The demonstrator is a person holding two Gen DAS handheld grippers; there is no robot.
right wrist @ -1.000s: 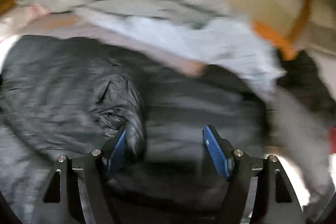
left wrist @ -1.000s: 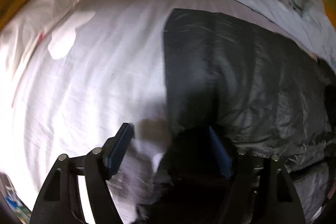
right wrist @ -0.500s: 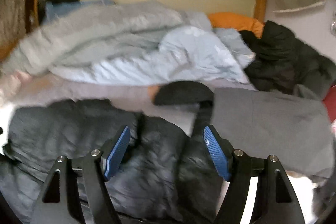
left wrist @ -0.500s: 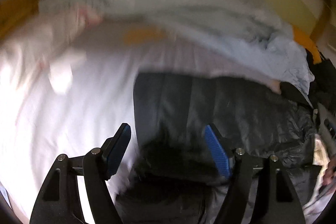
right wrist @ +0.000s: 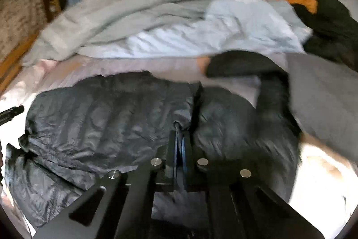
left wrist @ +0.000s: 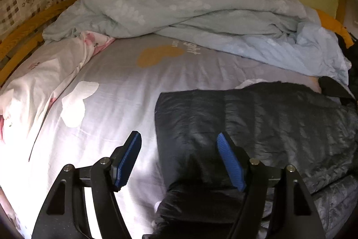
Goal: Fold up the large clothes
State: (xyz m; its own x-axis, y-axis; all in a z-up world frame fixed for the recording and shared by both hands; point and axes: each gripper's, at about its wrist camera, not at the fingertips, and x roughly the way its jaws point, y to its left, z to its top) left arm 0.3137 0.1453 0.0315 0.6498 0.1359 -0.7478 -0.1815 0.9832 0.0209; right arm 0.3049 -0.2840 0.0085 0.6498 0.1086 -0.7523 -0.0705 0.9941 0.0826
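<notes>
A: Where is the black puffer jacket (left wrist: 268, 127) at this moment?

B: It lies spread on the bed sheet (left wrist: 116, 91), a pale grey sheet with an orange heart print. In the right wrist view the jacket (right wrist: 107, 118) fills the lower middle, and a deep crease runs down its centre.

A: And the right tongs (right wrist: 180, 147)?

B: They are clenched on the jacket. The two blue pads stand almost together, and a thin fold of the shiny fabric, just at the lower end of that crease, is pinched between them. They have just snapped closed.

A: The left tongs (left wrist: 179, 158)?

B: They are released, with a wide gap between the blue pads (left wrist: 229, 162). The jaws have been closing a little, but they press on nothing. The left edge of the jacket lies beneath the gap, and one pad hangs over the bare sheet beside the jacket.

A: What is around the jacket?

B: Behind it a crumpled pale green and light blue duvet (left wrist: 190, 6) is heaped. To the right of the jacket lies a grey folded garment (right wrist: 324, 91), touching a dark sleeve, and beyond that a black heap of clothes (right wrist: 333, 33). To the left of the jacket, at the edge of the bed, is a white cloth with pink flowers (left wrist: 40, 73).
</notes>
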